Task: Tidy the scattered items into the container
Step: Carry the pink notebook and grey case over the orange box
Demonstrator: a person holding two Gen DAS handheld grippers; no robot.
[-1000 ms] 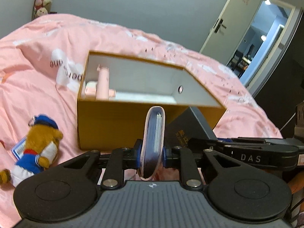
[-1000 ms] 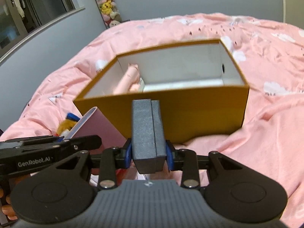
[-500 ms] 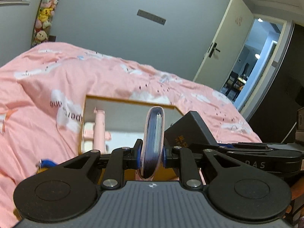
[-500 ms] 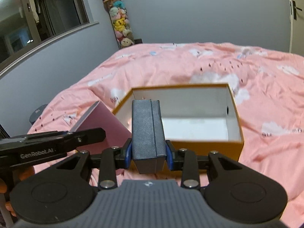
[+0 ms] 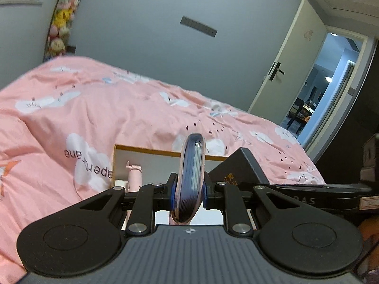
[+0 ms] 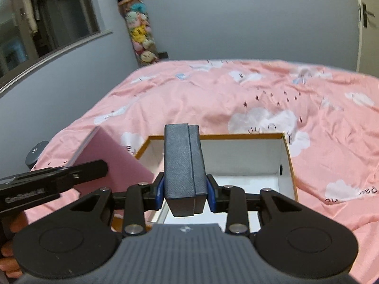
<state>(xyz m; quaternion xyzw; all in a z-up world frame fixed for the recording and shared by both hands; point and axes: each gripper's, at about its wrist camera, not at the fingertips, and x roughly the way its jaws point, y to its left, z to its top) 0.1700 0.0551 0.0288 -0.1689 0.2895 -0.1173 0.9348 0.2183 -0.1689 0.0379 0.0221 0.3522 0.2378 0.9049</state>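
We see the left hand-held gripper (image 5: 188,193) angled down toward the box (image 6: 287,151), clamped on a thin pink-covered notebook (image 5: 190,177) held edge-on. Right hand-held gripper (image 6: 186,193) points down too, clamped on a dark grey textured case (image 6: 183,165), blocky, with a seam down its length. Both sit above the near side of the box: orange cardboard outside, white inside, resting on the bed (image 6: 213,99) with its pink cloud-print duvet. A pink stick-shaped item (image 5: 135,174) lies in the box. Each held item blocks part of the box interior.
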